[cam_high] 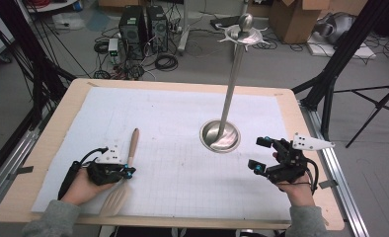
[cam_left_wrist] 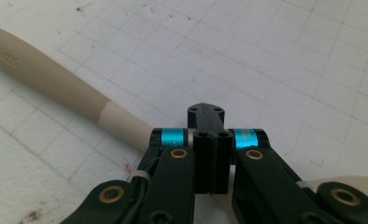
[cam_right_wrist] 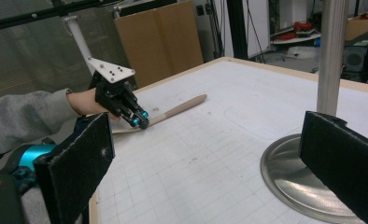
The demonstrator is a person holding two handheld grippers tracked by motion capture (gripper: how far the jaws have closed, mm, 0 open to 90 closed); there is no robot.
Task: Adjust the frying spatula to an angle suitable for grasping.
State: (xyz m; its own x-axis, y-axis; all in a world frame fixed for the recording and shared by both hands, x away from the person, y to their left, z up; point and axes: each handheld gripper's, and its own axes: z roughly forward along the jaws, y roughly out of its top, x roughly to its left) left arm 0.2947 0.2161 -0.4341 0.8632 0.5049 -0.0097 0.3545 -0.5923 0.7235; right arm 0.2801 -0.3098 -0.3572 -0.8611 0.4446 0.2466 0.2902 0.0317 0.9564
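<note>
1. A wooden spatula is lying flat on the white gridded mat at the near-left part of the table, its slotted blade pointing toward the person and its handle pointing away.
2. The left gripper is resting low over the spatula, at the neck where the handle meets the blade.
3. In the left gripper view, the left gripper is showing its 2 jaws pressed together, with the spatula passing beneath them; whether the pads are actually pinching the wood, I cannot tell.
4. The right gripper is hovering at the near-right part of the mat, just beside the round base of the metal stand, with nothing between its jaws.
5. In the right gripper view, the 2 black pads are standing wide apart, framing the mat and the edge of the stand's base.
6. The stand's pole is rising upright from that base, well apart from the spatula.
7. Both hands are gripping their tools from the near edge of the table.
</note>
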